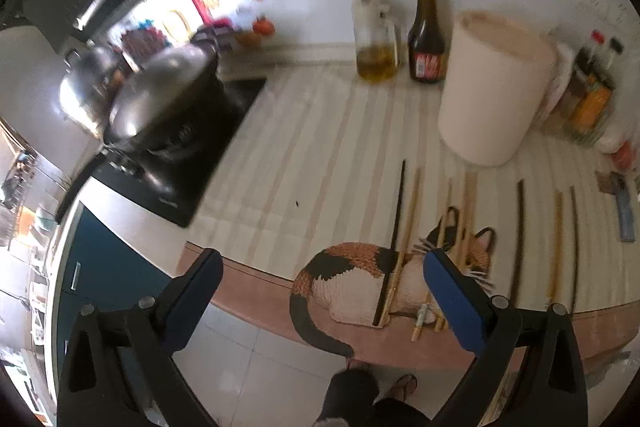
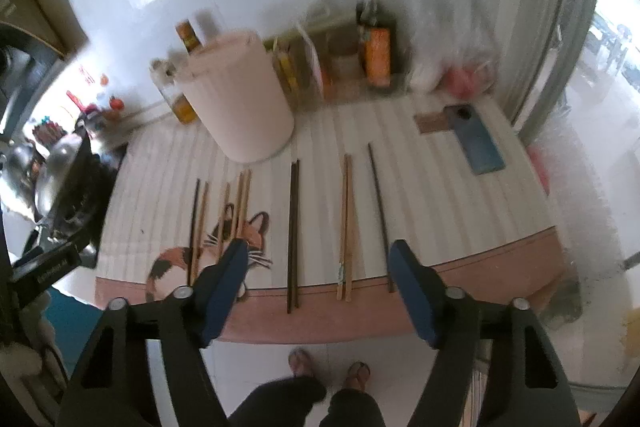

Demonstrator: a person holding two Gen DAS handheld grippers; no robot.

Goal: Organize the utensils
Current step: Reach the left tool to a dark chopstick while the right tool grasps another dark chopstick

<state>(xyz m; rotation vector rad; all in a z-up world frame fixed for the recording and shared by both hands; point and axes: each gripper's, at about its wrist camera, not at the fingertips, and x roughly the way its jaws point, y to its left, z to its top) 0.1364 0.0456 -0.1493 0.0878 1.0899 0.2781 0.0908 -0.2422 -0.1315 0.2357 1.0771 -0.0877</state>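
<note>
Several chopsticks lie side by side on a striped mat with a cat picture (image 2: pixel 176 263). In the right wrist view I see a dark and a light stick (image 2: pixel 200 223) at the left, a light group (image 2: pixel 240 203) over the cat's head, a dark pair (image 2: pixel 294 227), a light wooden pair (image 2: pixel 346 223) and a single dark stick (image 2: pixel 380 215). A pink cylindrical container (image 2: pixel 236 103) stands behind them. My right gripper (image 2: pixel 318 259) is open and empty, in front of the counter edge. My left gripper (image 1: pixel 322 267) is open and empty, over the cat picture (image 1: pixel 352 279) and the left sticks (image 1: pixel 394 239).
A stove with steel pots (image 1: pixel 160 107) is at the left. Oil and sauce bottles (image 1: pixel 426 31) stand by the wall. A blue phone (image 2: pixel 476 139) lies at the right, with bottles and plastic bags (image 2: pixel 452 59) behind it. The person's feet (image 2: pixel 328 371) are below.
</note>
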